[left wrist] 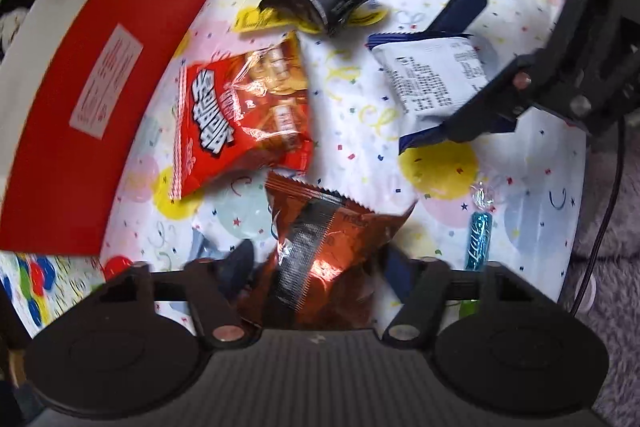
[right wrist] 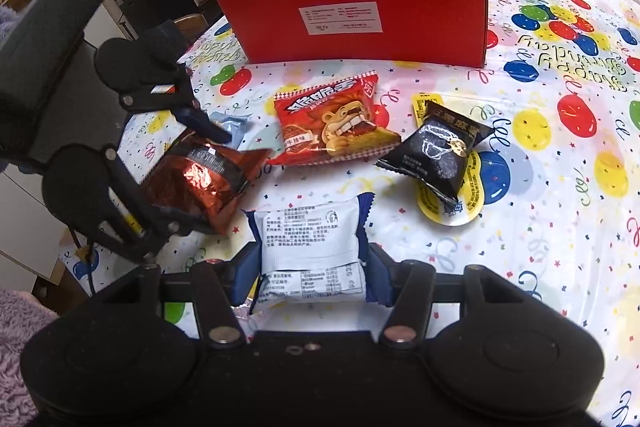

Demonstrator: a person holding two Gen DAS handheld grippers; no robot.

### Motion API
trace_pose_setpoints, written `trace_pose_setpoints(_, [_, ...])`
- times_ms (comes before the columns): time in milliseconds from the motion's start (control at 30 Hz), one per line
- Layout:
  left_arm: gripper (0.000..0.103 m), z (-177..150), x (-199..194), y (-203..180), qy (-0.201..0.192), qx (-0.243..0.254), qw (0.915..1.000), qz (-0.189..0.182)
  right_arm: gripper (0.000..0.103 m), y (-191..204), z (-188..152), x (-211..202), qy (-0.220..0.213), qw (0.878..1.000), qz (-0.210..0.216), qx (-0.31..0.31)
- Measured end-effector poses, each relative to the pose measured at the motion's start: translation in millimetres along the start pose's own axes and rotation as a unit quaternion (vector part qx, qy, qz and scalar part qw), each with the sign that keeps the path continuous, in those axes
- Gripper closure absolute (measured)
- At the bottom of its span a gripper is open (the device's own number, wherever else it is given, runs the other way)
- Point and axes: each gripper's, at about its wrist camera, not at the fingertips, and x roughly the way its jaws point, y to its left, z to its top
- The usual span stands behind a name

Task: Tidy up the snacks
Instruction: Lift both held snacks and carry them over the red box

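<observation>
Packets (right wrist: 310, 251) (left wrist: 320, 247) clamped between both grippers' fingers (right wrist: 242, 277)

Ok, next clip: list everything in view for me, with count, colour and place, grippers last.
Box: 1, red, open top, far side of the table.
Lion snack bag: 1, red, mid-table before the box.
Black packet: 1, black, lying on a yellow packet.
Foil bag: 1, copper-brown, in the left gripper.
White packet: 1, white with blue ends, in the right gripper.
Candy: 1, blue wrapper, table edge.
Tablecloth: 1, white, balloon print.
Left gripper: shut on foil bag.
Right gripper: shut on white packet.
</observation>
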Motion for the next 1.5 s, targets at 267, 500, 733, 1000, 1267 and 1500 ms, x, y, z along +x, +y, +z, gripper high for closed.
trace_pose_setpoints(267, [0.053, -5.3, -8.8, 9.6, -0.03, -0.095, 0.995, 0.003, 0.047, -0.4, -2.2, -2.7, -0.011, 1.0, 0.002, 0.011])
trace_pose_setpoints(500, [0.053, -16.8, -28.5, 31.2, -0.076, -0.236, 0.9689, 0.0, 0.047, -0.3, -2.2, -13.6, -0.028, 0.999, -0.008, 0.027])
trace_pose_setpoints(733, [0.053, -31.7, -54.7, 51.1, -0.121, -0.37, 0.9211, -0.007, 0.047, 2.7, 9.7, -34.0, -0.056, 0.997, -0.024, 0.038])
trace_pose_setpoints(1000, [0.052, -37.7, -85.6, 67.8, -0.143, -0.457, 0.8773, 0.027, 0.047, 7.3, 42.6, -60.1, -0.097, 0.994, -0.044, 0.029])
trace_pose_setpoints(1267, [0.052, -27.3, -114.0, 97.1, -0.156, -0.513, 0.8428, 0.046, 0.047, 4.0, 94.7, -76.5, -0.132, 0.989, -0.064, 0.019])
trace_pose_setpoints(1500, [0.052, -12.6, -129.1, 125.5, -0.169, -0.529, 0.8293, 0.066, 0.047, -8.7, 144.8, -77.3, -0.154, 0.986, -0.067, 0.017])
